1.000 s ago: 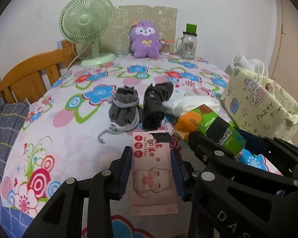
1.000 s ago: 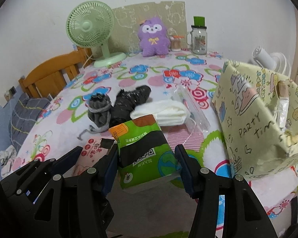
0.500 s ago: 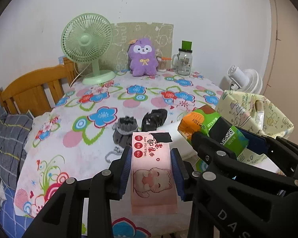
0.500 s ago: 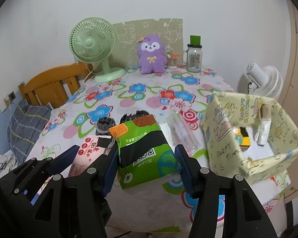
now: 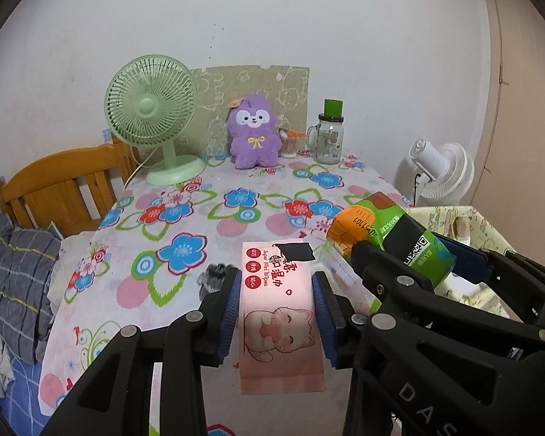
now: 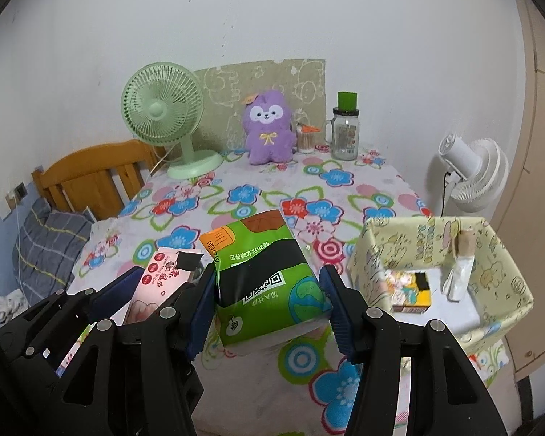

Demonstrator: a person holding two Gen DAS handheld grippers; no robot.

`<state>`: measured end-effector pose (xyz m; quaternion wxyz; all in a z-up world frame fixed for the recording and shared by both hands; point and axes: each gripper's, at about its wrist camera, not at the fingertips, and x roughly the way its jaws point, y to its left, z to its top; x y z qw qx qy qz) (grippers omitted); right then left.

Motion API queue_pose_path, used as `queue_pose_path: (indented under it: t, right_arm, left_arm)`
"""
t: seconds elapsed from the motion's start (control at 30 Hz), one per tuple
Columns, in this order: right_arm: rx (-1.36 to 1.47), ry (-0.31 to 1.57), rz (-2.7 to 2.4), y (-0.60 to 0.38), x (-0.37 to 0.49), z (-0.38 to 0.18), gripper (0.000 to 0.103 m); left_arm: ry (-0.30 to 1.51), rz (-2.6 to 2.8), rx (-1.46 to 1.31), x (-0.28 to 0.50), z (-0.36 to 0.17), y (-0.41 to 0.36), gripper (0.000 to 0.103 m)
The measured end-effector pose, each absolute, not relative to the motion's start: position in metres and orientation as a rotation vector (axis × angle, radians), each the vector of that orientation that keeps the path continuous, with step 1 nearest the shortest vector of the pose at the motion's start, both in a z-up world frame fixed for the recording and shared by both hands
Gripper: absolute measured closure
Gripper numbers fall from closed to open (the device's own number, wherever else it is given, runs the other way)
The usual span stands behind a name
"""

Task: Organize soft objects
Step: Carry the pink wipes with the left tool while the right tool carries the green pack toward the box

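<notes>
Both packs are rising higher off the surface (image 6: pixel 272 196): I am holding wipes (image 5: pixel 278 312) in left tongs (image 5: pixel 277 312), tissues (image 6: pixel 269 283) in right tongs (image 6: pixel 269 301).

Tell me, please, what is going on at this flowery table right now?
A person is sorting soft packs with two handheld grippers. The left gripper is shut on a pink wet-wipes pack, and the right gripper is shut on a green tissue pack. Both packs are held above the table, beside the open yellow fabric box, which already holds a small item.
</notes>
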<state>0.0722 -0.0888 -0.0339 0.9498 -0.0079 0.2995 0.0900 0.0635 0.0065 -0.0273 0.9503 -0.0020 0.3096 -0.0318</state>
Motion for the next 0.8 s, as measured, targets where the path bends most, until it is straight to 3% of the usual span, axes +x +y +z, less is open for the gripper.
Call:
queue_pose_path:
  t: [0.8]
  right_arm:
    - [-0.004,0.569,0.131,-0.166,0.104,-0.014,0.044]
  left_arm:
    - [0.617,-0.121,0.005,0.102,-0.011,-0.072,0.063]
